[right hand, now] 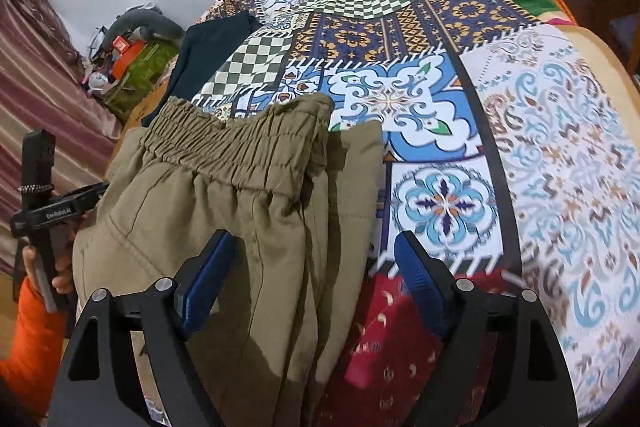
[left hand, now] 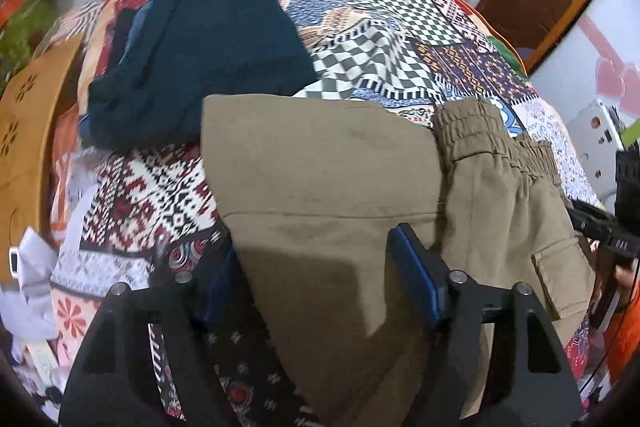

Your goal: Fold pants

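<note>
Khaki pants [left hand: 332,171] lie folded on a patchwork bedspread [left hand: 384,39], elastic waistband [left hand: 476,131] at the far right. My left gripper [left hand: 316,267] is open just above the folded leg end, blue pads on either side of the cloth. In the right wrist view the same pants [right hand: 240,227] show with the waistband [right hand: 240,143] toward the far side. My right gripper [right hand: 316,275] is open over the pants' right edge, its left pad [right hand: 204,287] above the cloth, its right pad [right hand: 420,283] above the bedspread [right hand: 560,187].
Dark teal folded clothes [left hand: 208,55] lie on the bed beyond the pants, also in the right wrist view [right hand: 204,55]. A wooden headboard [left hand: 28,139] stands at the left. Clutter [right hand: 128,55] sits beside the bed by the wall.
</note>
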